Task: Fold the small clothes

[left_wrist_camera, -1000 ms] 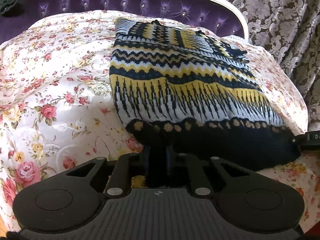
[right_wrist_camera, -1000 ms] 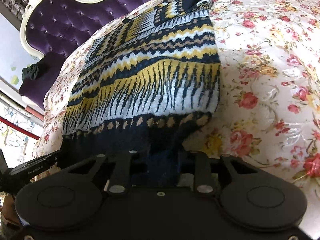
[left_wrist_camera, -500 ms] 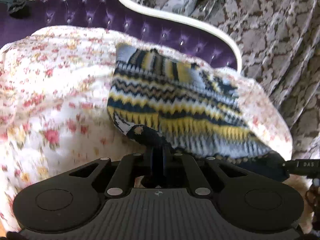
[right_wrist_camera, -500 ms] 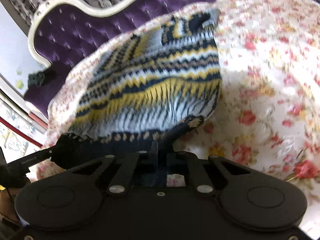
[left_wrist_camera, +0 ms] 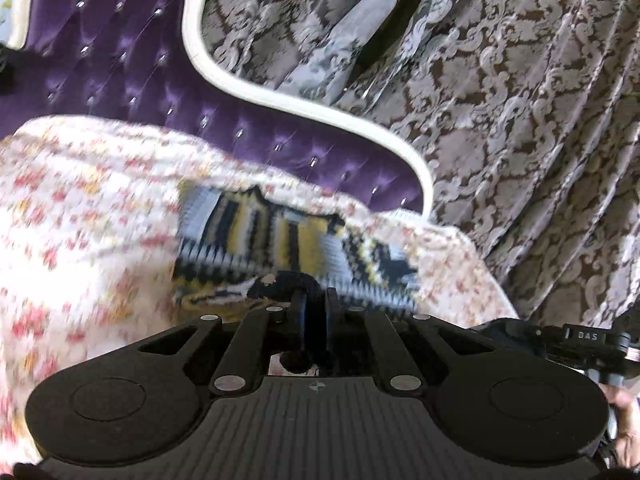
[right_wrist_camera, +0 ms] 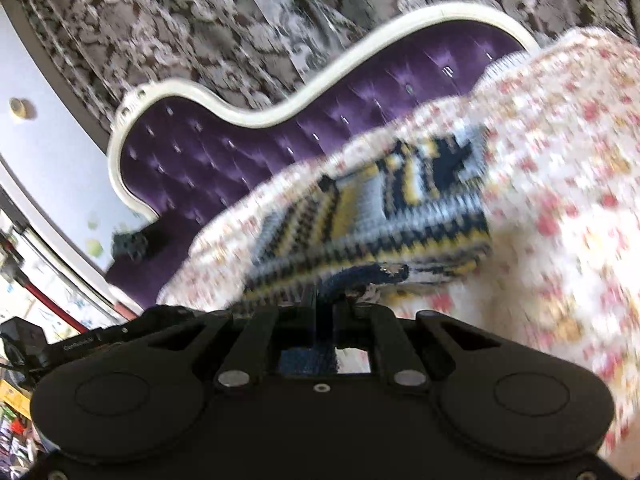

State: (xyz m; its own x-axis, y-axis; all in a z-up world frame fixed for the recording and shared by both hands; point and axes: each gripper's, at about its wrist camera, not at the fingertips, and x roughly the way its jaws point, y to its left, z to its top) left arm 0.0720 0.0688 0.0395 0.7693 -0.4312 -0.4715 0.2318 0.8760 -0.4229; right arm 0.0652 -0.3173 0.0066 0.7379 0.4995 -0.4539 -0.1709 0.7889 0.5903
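Purple tufted headboard (left_wrist_camera: 120, 60) and damask curtain (left_wrist_camera: 520, 120) behind a floral bedspread (left_wrist_camera: 80, 220). Patterned knit sweater (left_wrist_camera: 280, 240), navy, yellow and grey, on the bedspread below the headboard, blurred. Near hem lifted off the bedspread: left gripper (left_wrist_camera: 314, 300) with jaws pressed together on the dark ribbed edge, right gripper (right_wrist_camera: 324, 300) likewise pinching it. Judged as mid-fold: hem raised toward the collar end near the headboard, not yet laid down; further folds probably left.
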